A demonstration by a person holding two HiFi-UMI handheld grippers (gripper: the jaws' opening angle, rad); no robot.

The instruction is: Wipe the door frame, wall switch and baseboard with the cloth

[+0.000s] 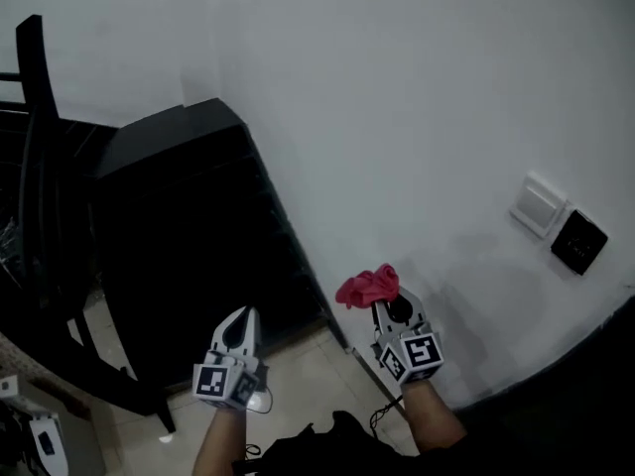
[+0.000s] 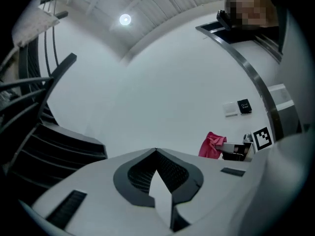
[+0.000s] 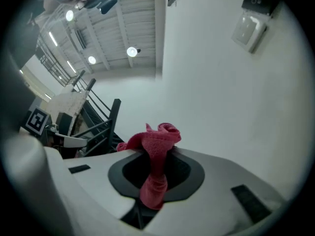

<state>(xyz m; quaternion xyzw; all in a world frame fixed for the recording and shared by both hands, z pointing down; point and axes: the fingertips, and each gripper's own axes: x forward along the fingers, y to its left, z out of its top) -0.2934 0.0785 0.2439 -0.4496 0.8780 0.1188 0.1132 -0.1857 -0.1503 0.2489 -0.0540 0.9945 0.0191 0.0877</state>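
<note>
The soft, light cloth (image 1: 368, 286) is pinched at its bunched middle in the right hand-held gripper (image 1: 389, 313), loose tuft beyond the tips, so I judge it folds easily vs. the wall (image 1: 417, 87); the left hand-held gripper (image 1: 241, 325) is closed w/ nothing inside.

The white wall (image 1: 397, 97) lies bare and open between the black slatted cabinet (image 1: 189, 236) at left and the wall switch (image 1: 537, 206) at right, with a black plate (image 1: 579, 242) just beside the switch. A black chair (image 1: 36, 167) crowds the floor (image 1: 308, 385) left of the cabinet, narrowing passage there.
</note>
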